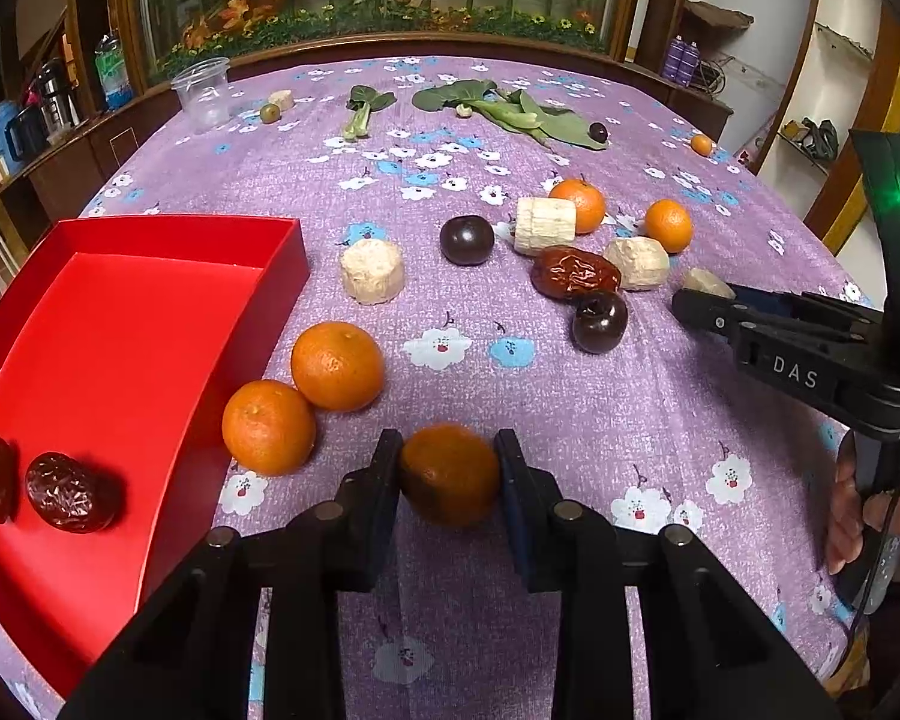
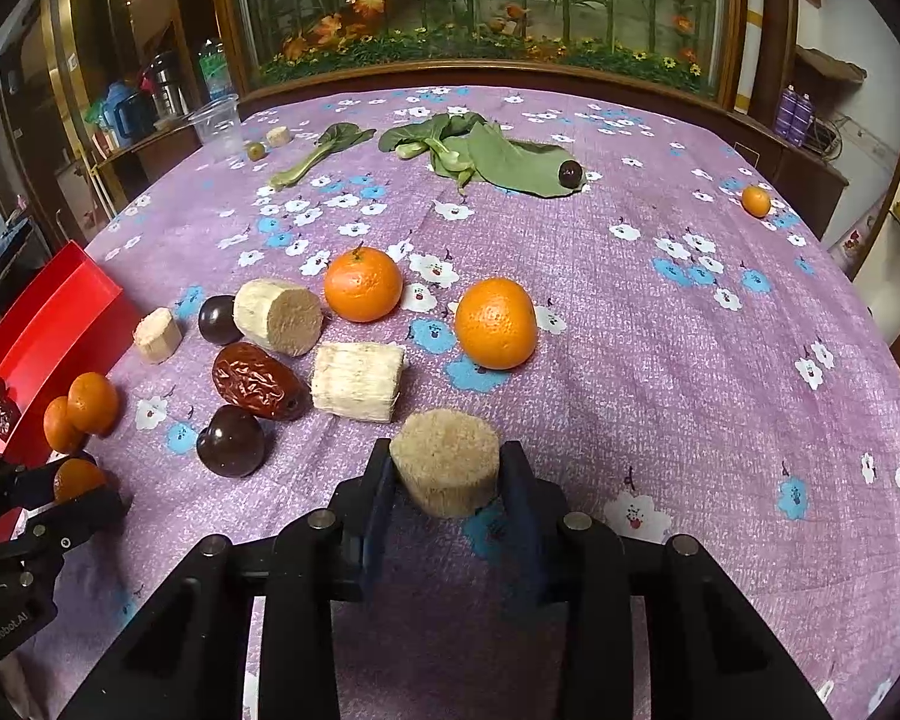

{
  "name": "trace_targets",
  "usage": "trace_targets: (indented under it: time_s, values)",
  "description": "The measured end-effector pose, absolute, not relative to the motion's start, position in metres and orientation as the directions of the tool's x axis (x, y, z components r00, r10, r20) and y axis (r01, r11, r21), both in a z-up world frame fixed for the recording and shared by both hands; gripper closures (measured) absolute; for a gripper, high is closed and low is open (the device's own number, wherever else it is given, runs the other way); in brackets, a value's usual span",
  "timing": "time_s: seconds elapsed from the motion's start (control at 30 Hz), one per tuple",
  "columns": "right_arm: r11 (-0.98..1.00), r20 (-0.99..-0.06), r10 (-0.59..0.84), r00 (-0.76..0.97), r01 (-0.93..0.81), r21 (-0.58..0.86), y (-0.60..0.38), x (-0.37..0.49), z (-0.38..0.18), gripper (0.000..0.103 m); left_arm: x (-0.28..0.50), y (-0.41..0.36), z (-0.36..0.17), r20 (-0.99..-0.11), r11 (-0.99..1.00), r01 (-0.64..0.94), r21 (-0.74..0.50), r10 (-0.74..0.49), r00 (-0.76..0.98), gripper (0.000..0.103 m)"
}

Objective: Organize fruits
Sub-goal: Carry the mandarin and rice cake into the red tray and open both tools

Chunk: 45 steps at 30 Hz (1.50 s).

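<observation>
On the counter (image 1: 660, 450), near the red tray (image 1: 120, 360): left tool (image 1: 448, 468) clamped on a tangerine (image 1: 448, 476). Further right, right tool (image 2: 444, 474) clamped on a pale sugarcane chunk (image 2: 444, 461), beside dark plums (image 2: 231, 441) and a red date (image 2: 255, 381).

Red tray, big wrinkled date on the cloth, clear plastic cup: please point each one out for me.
red tray (image 1: 150, 312), left wrist view, bare floor of the tray.
wrinkled date (image 2: 255, 380), right wrist view, middle of its skin.
clear plastic cup (image 1: 204, 97), left wrist view, side wall.
</observation>
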State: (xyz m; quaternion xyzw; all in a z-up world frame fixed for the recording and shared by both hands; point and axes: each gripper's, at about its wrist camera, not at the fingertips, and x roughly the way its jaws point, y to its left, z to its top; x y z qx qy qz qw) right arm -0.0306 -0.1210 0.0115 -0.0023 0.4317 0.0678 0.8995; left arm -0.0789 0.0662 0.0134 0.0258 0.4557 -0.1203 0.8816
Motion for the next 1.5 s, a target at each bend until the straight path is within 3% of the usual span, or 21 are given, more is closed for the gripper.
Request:
trace_targets:
  time_s: [0.63,1.0,1.17,1.5]
  values:
    - [0.972,-0.7,0.207,0.683,-0.226,0.068,-0.079,-0.09,0.072,0.066,-0.123,0.115,0.065,-0.701,0.984,0.146,-0.1,-0.174,0.691,0.073]
    - [0.888,-0.665,0.417,0.62,-0.434,0.153,0.013,-0.083,0.118,0.066,-0.121,0.22,0.108,-0.625,0.997,-0.064,-0.043,0.023,0.781,0.073]
    - [0.823,-0.669,0.523,0.528,-0.515,0.237,0.067,-0.061,0.113,0.065,-0.094,0.276,0.105,-0.643,0.988,-0.155,-0.009,0.113,0.757,0.073]
    - [0.798,-0.73,0.548,0.407,-0.517,0.311,0.133,-0.014,0.058,0.065,-0.046,0.333,0.065,-0.731,0.977,-0.207,-0.043,0.111,0.674,0.073]
